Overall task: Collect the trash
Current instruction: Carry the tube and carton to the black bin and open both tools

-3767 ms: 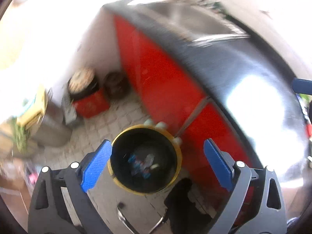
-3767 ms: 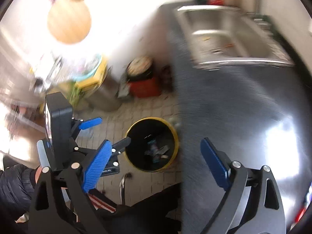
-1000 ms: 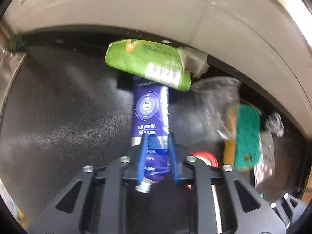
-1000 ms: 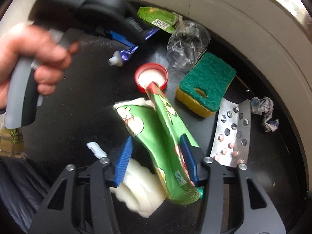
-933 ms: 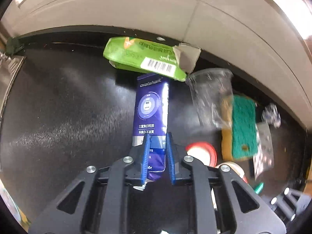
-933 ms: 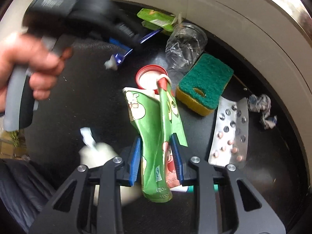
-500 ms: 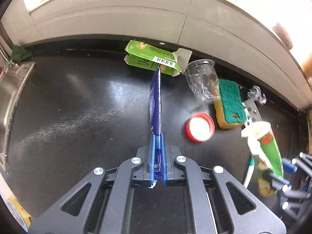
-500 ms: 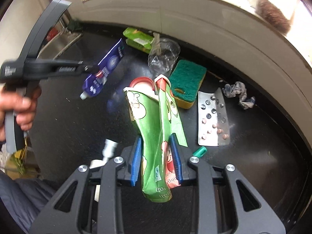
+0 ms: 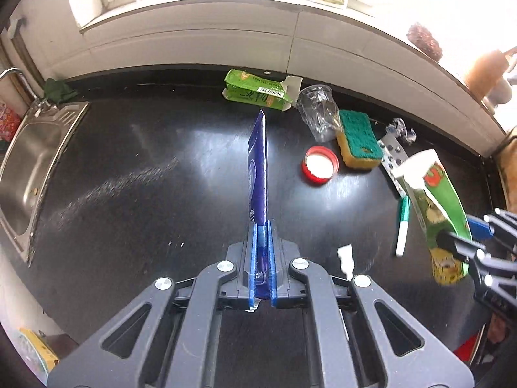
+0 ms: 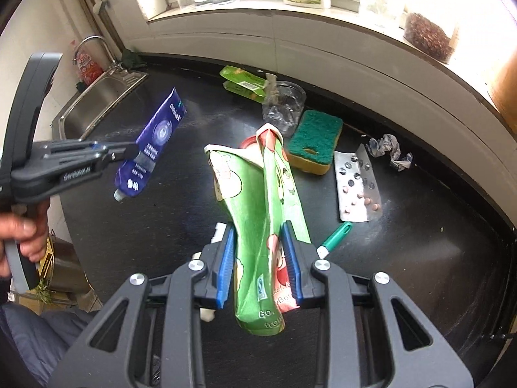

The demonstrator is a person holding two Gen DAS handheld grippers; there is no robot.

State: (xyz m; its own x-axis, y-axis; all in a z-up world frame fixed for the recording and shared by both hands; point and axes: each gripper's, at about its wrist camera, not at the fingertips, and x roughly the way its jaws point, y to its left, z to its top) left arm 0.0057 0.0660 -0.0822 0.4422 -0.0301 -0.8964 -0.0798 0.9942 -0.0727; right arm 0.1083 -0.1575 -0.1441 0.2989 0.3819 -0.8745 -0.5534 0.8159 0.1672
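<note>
My left gripper is shut on a flattened blue toothpaste tube, held edge-on above the black counter. From the right wrist view the same tube hangs in the left gripper at the left, with a hand on its handle. My right gripper is shut on a crumpled green juice carton, lifted off the counter; that carton also shows at the right edge of the left wrist view.
On the counter lie a green box, a clear plastic cup, a green-and-yellow sponge, a red lid, a pill blister, crumpled foil, a green-capped pen and a white scrap. A steel sink is at the left.
Both grippers have risen from the counter with their loads. The blue tube came out from under the green box and turned edge-on. The view has widened to take in the sink and windowsill.
</note>
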